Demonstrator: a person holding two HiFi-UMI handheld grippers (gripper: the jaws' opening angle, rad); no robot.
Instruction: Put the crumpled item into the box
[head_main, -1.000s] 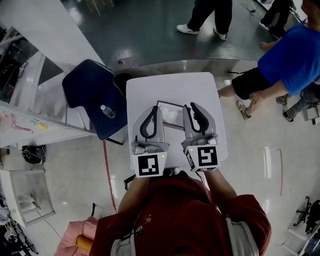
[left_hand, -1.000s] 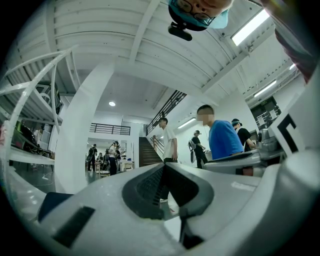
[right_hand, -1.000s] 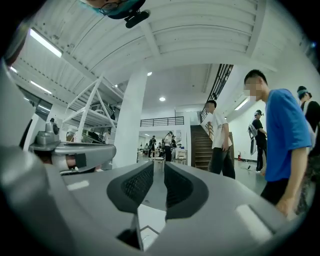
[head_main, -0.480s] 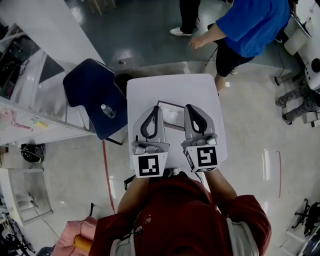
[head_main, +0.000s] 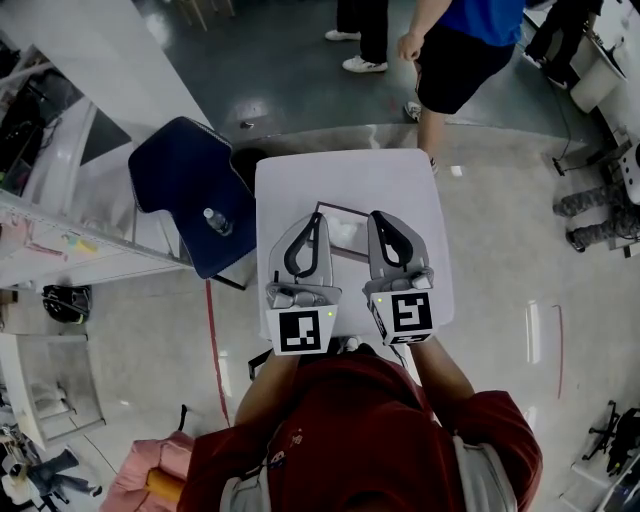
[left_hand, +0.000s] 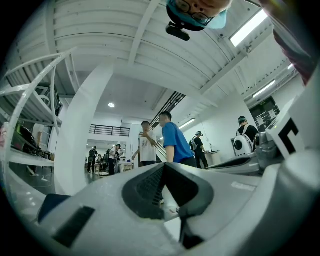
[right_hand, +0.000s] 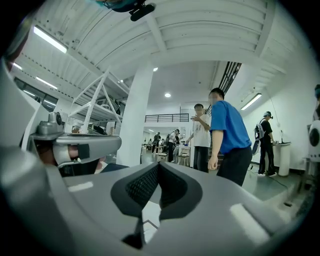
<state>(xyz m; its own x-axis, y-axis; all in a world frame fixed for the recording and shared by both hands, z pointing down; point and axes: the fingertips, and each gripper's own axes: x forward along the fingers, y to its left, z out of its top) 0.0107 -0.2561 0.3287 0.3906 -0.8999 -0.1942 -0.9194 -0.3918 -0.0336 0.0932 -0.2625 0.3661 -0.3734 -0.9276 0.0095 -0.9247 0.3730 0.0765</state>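
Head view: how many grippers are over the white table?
2. The left gripper is at the white table's near left, the right gripper at its near right, flanking the box.

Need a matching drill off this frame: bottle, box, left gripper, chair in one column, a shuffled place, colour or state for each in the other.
Column 1
1. bottle
2. box
3. left gripper
4. chair

Column 2
a. dark blue
b. jaws together, nothing held
c. lying on the chair seat
d. resting on the white table

Pairs: 1-c, 2-d, 3-b, 4-a
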